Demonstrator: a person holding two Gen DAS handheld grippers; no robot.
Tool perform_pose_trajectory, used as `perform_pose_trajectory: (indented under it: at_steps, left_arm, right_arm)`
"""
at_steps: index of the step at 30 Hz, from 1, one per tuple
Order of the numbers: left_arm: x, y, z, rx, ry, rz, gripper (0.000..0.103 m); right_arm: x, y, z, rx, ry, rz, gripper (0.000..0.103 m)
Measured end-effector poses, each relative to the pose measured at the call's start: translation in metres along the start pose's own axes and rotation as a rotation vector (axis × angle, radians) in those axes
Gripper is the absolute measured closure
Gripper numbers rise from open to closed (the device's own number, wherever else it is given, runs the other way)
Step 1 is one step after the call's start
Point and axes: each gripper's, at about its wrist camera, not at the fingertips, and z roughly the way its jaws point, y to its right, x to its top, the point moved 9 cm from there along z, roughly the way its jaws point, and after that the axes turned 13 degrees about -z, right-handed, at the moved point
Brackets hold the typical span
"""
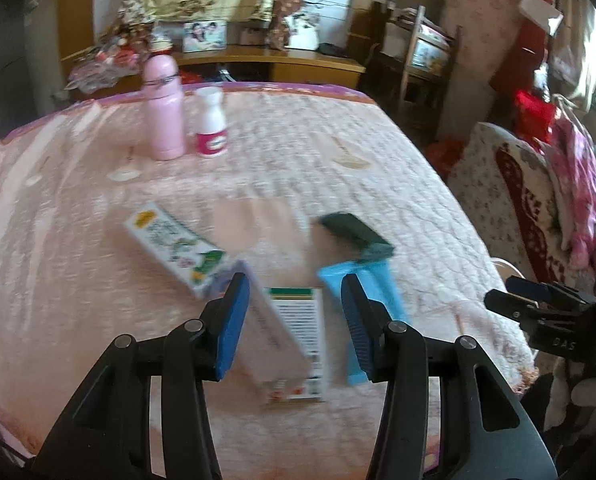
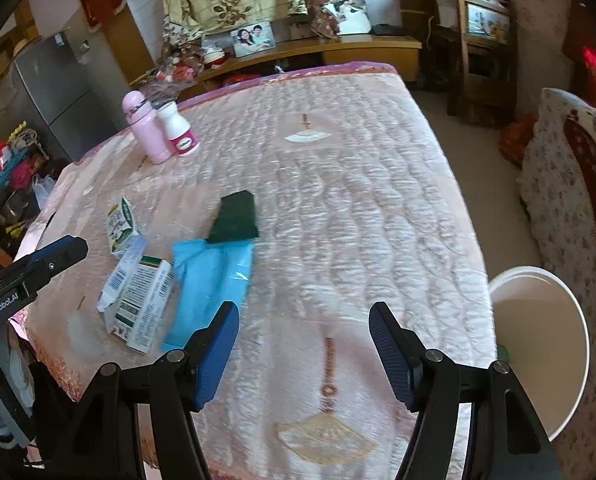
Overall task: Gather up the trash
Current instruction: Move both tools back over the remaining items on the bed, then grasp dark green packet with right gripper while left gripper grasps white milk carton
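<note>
Left wrist view shows the left claw [image 1: 294,320] spread apart astride the white carton [image 1: 294,344] on the tabletop [image 1: 377,152], so it should descend squarely, while the right claw [image 2: 303,344] hangs spread over bare cloth

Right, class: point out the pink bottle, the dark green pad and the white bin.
pink bottle [image 1: 163,120], left wrist view, middle of its body.
dark green pad [image 2: 236,216], right wrist view, centre of its top face.
white bin [image 2: 537,344], right wrist view, inner wall.

"GenRobot.AI" stands in white on the black body of the left hand-held gripper [image 2: 38,268], near left. Print on the boxes [image 2: 138,308] is too blurred to read.
</note>
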Motion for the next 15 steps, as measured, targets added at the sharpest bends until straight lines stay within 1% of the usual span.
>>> perform_pose_trajectory:
  at_steps: [7, 15]
  left_arm:
    - [0.009, -0.040, -0.001, 0.049, 0.017, -0.044, 0.057]
    - [0.019, -0.063, -0.001, 0.067, 0.030, -0.074, 0.057]
  right_arm:
    - [0.013, -0.018, 0.012, 0.019, -0.007, -0.022, 0.037]
    - [0.028, -0.036, 0.024, 0.038, -0.013, -0.043, 0.034]
